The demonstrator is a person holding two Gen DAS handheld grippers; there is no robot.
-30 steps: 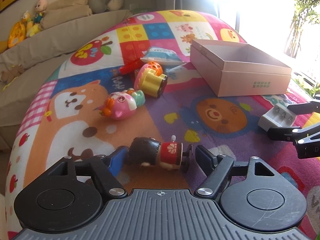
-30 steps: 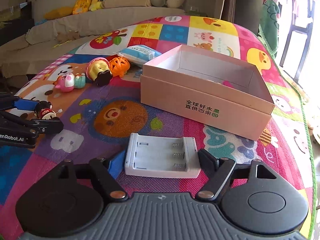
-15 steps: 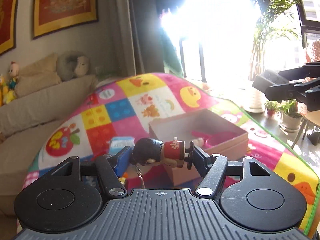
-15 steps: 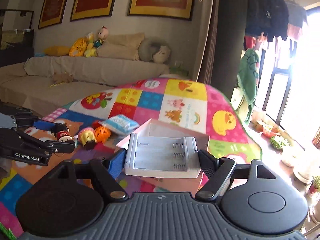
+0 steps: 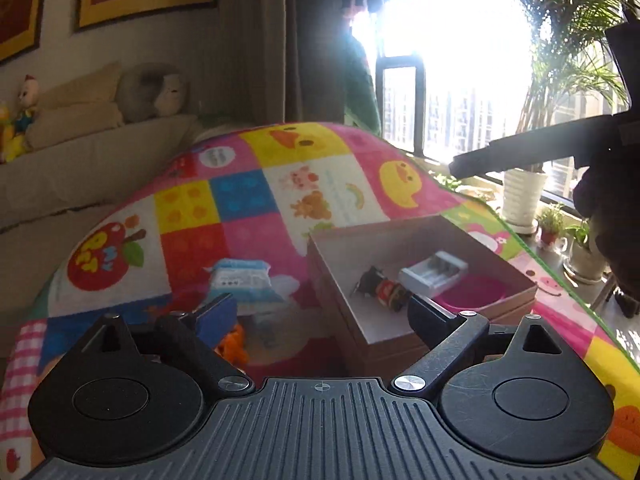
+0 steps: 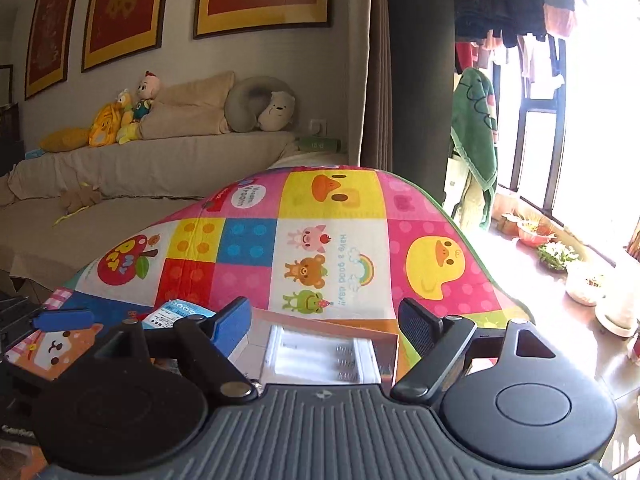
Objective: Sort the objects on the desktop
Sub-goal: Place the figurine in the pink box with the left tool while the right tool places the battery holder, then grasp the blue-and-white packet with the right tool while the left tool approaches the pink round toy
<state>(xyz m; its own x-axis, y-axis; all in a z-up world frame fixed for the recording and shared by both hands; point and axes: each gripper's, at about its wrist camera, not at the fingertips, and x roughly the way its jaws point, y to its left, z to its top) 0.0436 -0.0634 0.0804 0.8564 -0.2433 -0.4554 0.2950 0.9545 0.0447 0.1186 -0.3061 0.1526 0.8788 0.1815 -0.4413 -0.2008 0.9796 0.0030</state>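
Left wrist view: the left gripper (image 5: 320,312) is opening, its jaws spread wide with nothing between them. Past its fingertips sits the pink box (image 5: 472,312), the landmark here. Inside the box lie the small doll (image 5: 382,289) in red and black and, just beside it towards the far wall, the white battery holder (image 5: 434,273). A blue tissue pack (image 5: 240,278) lies on the play mat (image 5: 248,200), left of the box (an orange toy (image 5: 234,346) peeks out below it).

Right wrist view: the right gripper (image 6: 324,316) is opening too, jaws apart and clear of the battery holder (image 6: 320,356), which lies below and between them, inside the box (image 6: 394,354). The tissue pack (image 6: 176,314) lies left of the box.
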